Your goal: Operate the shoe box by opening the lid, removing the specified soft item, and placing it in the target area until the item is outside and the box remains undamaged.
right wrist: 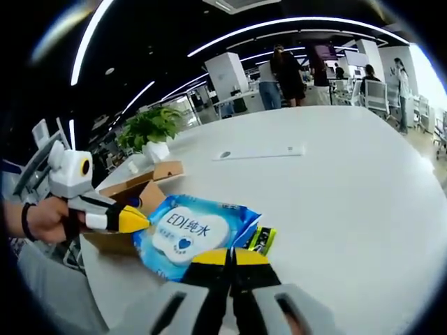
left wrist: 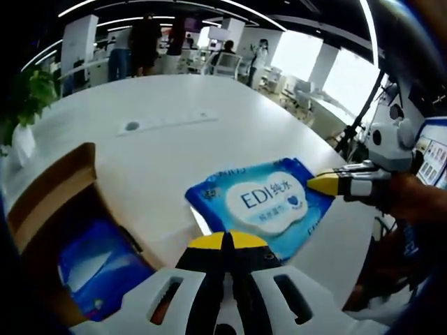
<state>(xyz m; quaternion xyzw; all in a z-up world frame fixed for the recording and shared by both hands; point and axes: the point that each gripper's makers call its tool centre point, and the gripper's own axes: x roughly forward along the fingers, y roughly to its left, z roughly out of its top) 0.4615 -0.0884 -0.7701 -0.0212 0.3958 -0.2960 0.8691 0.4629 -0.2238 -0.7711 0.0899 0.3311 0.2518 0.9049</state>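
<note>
The box (left wrist: 63,230) stands open and the wipes pack (left wrist: 262,202) is out, held over the white bench (left wrist: 209,139) between both tongs. The left tongs (left wrist: 225,241) and right tongs (right wrist: 230,257) each look pressed onto an opposite edge. Pack lies flat, label up, long axis running between them; setting it down remains.

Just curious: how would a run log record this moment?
shoe box: open | wipes pack: outside it | left tool: shut on pack | right tool: shut on pack

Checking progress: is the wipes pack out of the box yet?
Out: the pack lies on the table, beside the open box.
</note>
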